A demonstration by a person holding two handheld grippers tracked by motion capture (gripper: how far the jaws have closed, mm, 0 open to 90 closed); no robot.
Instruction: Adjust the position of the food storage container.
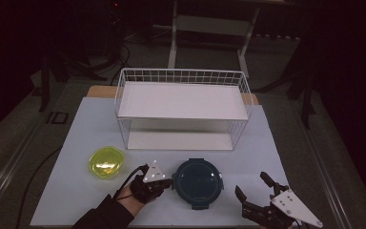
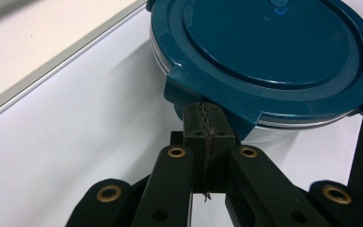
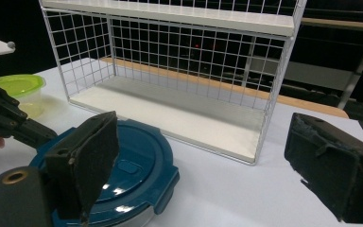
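Left claw: your jaws are closed, empty, tips touching the blue round container's latch tab.
Right claw: yours gapes wide, holds nothing, just right of the container.

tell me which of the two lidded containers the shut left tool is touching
The round dark blue container: the left tool meets its lid clip. The smaller yellow-green container sits apart, farther left.

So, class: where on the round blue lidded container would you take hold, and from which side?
Probably by a latch tab on the blue container, from its left: the shut left gripper sits at that tab. The open right gripper could instead span the rim from the right.
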